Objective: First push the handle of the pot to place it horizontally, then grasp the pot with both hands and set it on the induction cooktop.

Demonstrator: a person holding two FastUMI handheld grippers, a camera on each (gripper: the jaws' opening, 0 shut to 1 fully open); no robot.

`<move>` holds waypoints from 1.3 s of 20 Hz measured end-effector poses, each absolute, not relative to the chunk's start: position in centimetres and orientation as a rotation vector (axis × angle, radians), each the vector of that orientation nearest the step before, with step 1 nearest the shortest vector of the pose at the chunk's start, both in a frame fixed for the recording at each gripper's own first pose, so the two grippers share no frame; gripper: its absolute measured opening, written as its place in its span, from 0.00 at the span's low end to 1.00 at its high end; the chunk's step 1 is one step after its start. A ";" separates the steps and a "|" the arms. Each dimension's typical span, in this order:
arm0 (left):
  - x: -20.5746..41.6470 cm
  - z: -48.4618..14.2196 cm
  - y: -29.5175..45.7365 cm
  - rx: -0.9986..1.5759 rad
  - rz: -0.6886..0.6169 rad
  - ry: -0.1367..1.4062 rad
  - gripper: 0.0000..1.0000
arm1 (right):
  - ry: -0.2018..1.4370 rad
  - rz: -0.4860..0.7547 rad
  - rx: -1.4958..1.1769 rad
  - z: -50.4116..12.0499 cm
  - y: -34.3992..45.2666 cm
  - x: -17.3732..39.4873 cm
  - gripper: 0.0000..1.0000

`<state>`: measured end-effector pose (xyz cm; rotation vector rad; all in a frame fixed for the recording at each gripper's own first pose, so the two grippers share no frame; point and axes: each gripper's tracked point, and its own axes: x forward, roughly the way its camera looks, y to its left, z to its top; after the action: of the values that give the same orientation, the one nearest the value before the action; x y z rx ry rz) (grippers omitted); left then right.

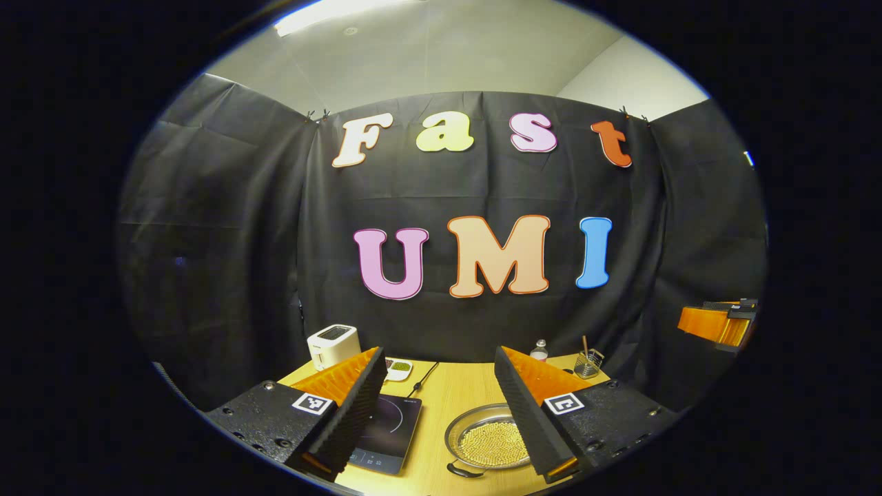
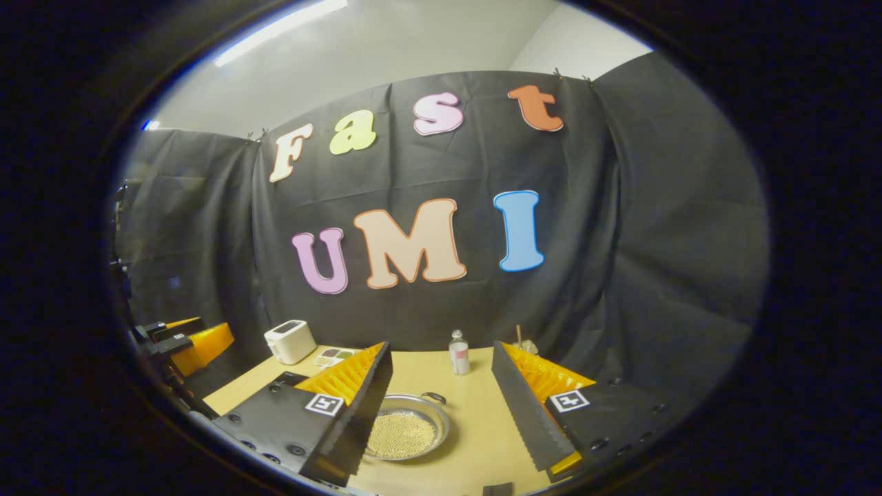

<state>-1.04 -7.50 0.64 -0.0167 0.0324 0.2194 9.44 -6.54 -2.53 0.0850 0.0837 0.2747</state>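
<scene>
- Where the wooden table (image 1: pixel 448 406) shows between the fingers, the pot (image 1: pixel 486 437) sits toward its near edge: a shallow round metal pan, silvery rim, filled with small pale yellow beads (image 1: pixel 493 444) in an even layer.
- In the left gripper view a dark loop handle (image 1: pixel 463 471) shows at the pot's near rim; in the right gripper view a handle (image 2: pixel 434 397) shows at the far rim.
- Induction cooktop (image 1: pixel 386 434): flat dark slab just left of the pot, a strip of bare table between them, nothing on it.
- Left gripper (image 1: pixel 441 413): jaws spread wide, empty, raised above the table; the pot is partly behind its right finger.
- Right gripper (image 2: pixel 441 406): jaws likewise wide apart, holding nothing; pot (image 2: pixel 403 434) partly behind its left finger.
- Far side: white toaster (image 1: pixel 333 346) at far left, a small dish (image 1: pixel 400 369) with something green beside it, a clear bottle (image 2: pixel 458 353), and a wire holder (image 1: pixel 588 364) with a stick at far right.
- Open tabletop lies right of the pot and behind it, toward the bottle.
</scene>
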 end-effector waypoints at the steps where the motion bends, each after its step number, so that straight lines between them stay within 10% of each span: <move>1: -1.0 0.5 -7.7 -0.015 0.228 0.036 0.92 | 0.086 0.291 0.086 -2.7 -6.6 9.6 0.87; 4: -1.3 -0.1 -7.8 -0.015 0.258 0.058 0.96 | 0.091 0.330 0.079 -3.1 -6.1 10.1 0.83; 11: -1.6 -0.4 -5.0 -0.013 0.319 0.059 0.96 | 0.120 0.365 0.049 -4.9 -3.6 11.2 0.00; 16: -0.7 -1.4 -1.4 -0.033 0.301 0.065 0.93 | 0.142 0.346 -0.004 -6.7 0.0 11.1 0.22; 18: -0.2 -1.7 0.4 -0.038 0.288 0.070 0.95 | 0.189 0.319 -0.020 -8.7 1.3 11.2 0.00; 21: 1.4 -2.3 2.6 -0.058 0.247 0.075 0.93 | 0.269 0.298 -0.058 -11.9 4.0 11.0 0.22; 24: 2.8 -3.1 5.1 -0.049 0.217 0.088 0.95 | 0.381 0.257 -0.089 -16.0 6.0 10.7 0.00; 26: 3.5 -3.7 6.5 -0.040 0.195 0.097 0.96 | 0.473 0.211 -0.086 -19.0 6.7 10.3 0.11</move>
<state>3.53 6.54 -3.70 -0.0403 0.0969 0.1954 10.33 6.75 -19.00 -0.0863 0.4731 0.2106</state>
